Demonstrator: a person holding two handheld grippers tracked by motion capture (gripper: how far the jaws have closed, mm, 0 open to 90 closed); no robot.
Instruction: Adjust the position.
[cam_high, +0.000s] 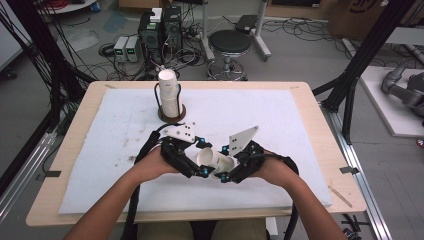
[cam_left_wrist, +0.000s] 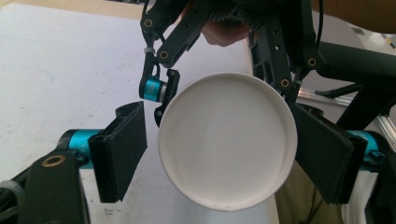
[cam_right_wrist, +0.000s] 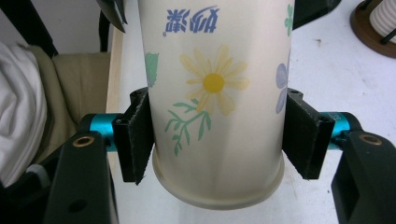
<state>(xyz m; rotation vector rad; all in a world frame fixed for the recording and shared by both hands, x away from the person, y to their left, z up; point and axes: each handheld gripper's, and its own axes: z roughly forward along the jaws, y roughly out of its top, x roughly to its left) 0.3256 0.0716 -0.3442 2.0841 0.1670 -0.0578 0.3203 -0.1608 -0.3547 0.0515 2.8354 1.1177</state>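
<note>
Item: white paper cup printed with yellow, blue and green flowers (cam_right_wrist: 217, 102), held clear of the bench (cam_high: 70, 165) near its front edge, between the two hands.

Holder: right hand-held gripper (cam_right_wrist: 219, 140), jaws clamped on the cup's side walls near its base rim.

Orientation: long axis roughly level, running from the right hand-held gripper toward the left one; in the high view the cup (cam_high: 215, 161) lies on its side between them.

Counterpart: left hand-held gripper (cam_left_wrist: 224, 149), jaws part-way in, straddling one round end of the cup (cam_left_wrist: 227, 140). Its right pad sits at the rim; the left pad stands just off it.

Judgement: a handover or pulling-apart along that axis looks likely.

Also present: white cup stack in a wire holder on a brown disc (cam_high: 170, 97), well apart toward the far edge.
</note>
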